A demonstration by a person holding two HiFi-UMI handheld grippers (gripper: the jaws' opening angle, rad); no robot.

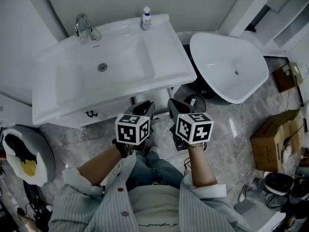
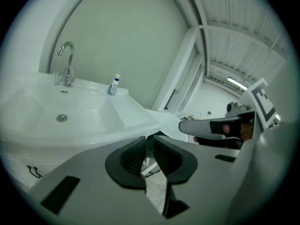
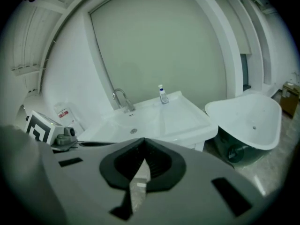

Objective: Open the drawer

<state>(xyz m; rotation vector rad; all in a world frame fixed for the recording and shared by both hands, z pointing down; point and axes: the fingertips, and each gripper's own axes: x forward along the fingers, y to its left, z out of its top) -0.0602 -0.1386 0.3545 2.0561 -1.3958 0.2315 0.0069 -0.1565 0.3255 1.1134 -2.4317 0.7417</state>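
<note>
Head view: drawer looks shut under the basin, its white front running left-right. Its dark handle lies ahead-left of the tongs, left tongs nearer than right tongs. Left gripper view: jaws a narrow gap apart, empty, handle low-left. Right gripper view: jaws together, empty, drawer hidden.

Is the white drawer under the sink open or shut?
Shut: the white drawer front with its black handle sits flush under the white ceramic sink.
</note>
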